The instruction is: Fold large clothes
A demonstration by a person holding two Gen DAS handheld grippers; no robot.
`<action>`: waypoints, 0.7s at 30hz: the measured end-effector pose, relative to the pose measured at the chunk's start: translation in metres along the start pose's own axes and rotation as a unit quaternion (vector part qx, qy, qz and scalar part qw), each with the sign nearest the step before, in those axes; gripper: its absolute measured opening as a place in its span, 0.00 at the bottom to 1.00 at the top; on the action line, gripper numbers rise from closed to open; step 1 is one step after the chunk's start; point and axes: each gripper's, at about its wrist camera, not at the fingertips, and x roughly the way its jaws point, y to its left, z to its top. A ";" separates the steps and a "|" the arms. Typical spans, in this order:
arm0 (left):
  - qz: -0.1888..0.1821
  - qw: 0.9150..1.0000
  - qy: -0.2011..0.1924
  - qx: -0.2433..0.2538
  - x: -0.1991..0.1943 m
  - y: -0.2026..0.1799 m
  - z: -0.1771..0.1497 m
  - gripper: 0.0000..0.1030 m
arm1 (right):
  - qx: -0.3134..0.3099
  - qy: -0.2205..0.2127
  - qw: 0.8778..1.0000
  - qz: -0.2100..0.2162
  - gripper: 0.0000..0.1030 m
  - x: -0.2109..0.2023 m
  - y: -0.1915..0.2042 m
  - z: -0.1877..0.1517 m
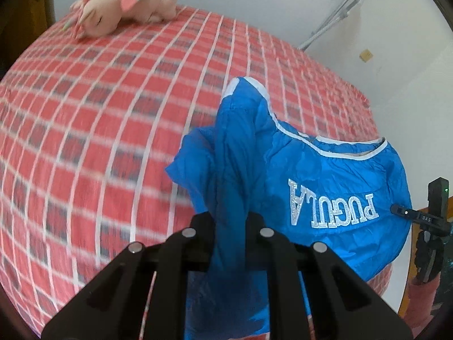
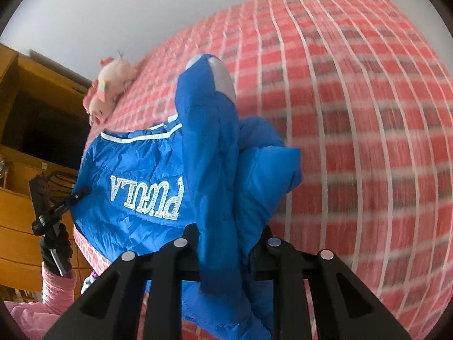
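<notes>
The left claw (image 1: 228,226) and the right claw (image 2: 226,238) each gripped a bunch of the blue jacket (image 1: 325,187). It hung between them above the bed (image 1: 113,113), probably to spread it for folding.

The right gripper (image 2: 226,243) pinches a bunched fold of the blue jacket (image 2: 147,170) above the red checked bed (image 2: 354,141); a pink plush toy (image 2: 113,85) lies at the bed's far edge.

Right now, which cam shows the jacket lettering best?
Left wrist: the white lettering on the blue jacket reads whole, upside down. Right wrist shows it partly hidden behind a bunched fold.
</notes>
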 end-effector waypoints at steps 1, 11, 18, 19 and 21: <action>0.008 1.000 0.003 0.000 0.005 0.003 -0.009 0.11 | 0.005 0.004 1.000 -0.010 0.20 0.006 -0.004 -0.007; 0.071 0.997 -0.008 0.039 0.047 0.013 -0.042 0.25 | 0.004 -0.015 0.997 -0.082 0.30 0.056 -0.023 -0.024; 0.073 0.997 -0.013 0.026 0.064 0.019 -0.042 0.28 | 0.008 -0.028 0.996 -0.090 0.33 0.065 -0.023 -0.029; 0.074 0.997 -0.012 0.026 0.062 0.019 -0.042 0.29 | 0.015 -0.031 0.996 -0.084 0.35 0.062 -0.025 -0.031; 0.075 0.997 -0.009 0.020 0.057 0.018 -0.041 0.33 | 0.019 -0.035 0.995 -0.086 0.38 0.054 -0.026 -0.035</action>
